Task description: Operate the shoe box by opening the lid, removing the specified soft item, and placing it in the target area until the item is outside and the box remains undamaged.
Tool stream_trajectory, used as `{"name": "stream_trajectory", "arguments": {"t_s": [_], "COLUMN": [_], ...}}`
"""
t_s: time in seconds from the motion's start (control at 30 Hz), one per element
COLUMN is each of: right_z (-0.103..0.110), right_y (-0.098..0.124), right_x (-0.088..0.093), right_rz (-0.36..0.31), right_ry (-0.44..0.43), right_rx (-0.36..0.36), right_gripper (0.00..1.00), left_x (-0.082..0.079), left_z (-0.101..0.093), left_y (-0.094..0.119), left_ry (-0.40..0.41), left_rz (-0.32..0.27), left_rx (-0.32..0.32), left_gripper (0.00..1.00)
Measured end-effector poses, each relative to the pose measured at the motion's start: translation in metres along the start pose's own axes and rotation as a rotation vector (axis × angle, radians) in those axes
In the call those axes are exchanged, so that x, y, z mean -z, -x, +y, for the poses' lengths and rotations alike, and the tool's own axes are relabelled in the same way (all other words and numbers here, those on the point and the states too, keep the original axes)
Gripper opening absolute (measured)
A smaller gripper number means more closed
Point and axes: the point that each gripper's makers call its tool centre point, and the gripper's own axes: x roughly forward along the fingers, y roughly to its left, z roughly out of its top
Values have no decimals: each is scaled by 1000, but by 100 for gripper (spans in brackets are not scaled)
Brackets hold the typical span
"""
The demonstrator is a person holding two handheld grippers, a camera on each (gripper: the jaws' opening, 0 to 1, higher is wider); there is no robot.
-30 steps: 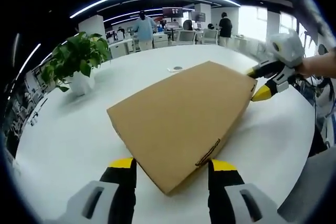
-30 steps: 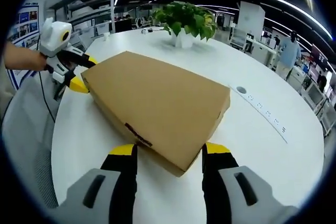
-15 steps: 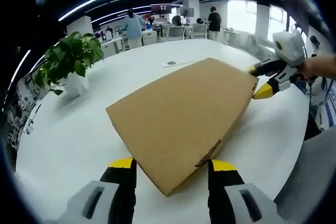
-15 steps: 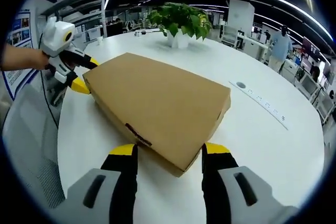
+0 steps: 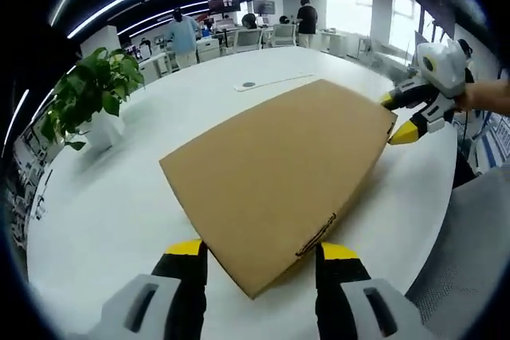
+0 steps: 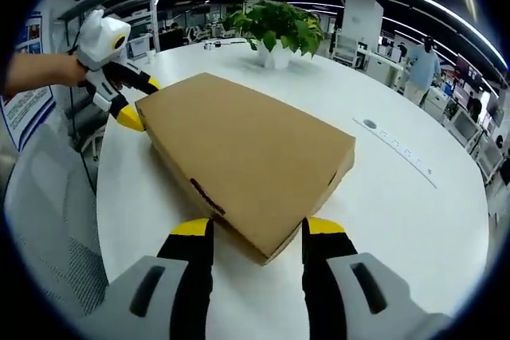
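A closed brown cardboard shoe box (image 5: 279,173) lies flat on the white round table (image 5: 111,212). My left gripper (image 5: 261,251) stands open with its jaws wide on either side of the box's near corner, yellow tips against the two side walls. At the opposite corner my right gripper (image 6: 256,228) straddles the box (image 6: 247,157) the same way, jaws wide and touching the walls. Each gripper shows in the other's view, held by a hand: the right gripper (image 5: 402,117) at the far right corner, the left gripper (image 6: 134,101) at the far left corner. The box's contents are hidden.
A potted green plant (image 5: 84,97) (image 6: 279,25) stands on the table beyond the box. A flat socket strip (image 6: 394,153) is set into the tabletop. A grey mesh chair (image 6: 40,220) stands at the table's edge. People stand among desks in the background.
The left gripper view has tilted, with the plant sliding left. The box keeps its place between both pairs of jaws. My right jaws have drawn in slightly against the corner.
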Motion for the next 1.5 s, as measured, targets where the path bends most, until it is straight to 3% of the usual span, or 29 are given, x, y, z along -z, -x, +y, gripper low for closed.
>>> {"name": "stream_trajectory", "arguments": {"t_s": [0.93, 1.5], "right_z": [75, 85], "right_y": [10, 15], "right_x": [3, -1], "right_rz": [-36, -57], "right_ry": [-37, -57], "right_rx": [3, -18], "right_gripper": [37, 39], "left_x": [37, 44], "left_z": [19, 17], "left_y": [30, 39], "left_ry": [-54, -39], "left_rz": [43, 44], "left_rx": [91, 108], "left_gripper": [52, 52]}}
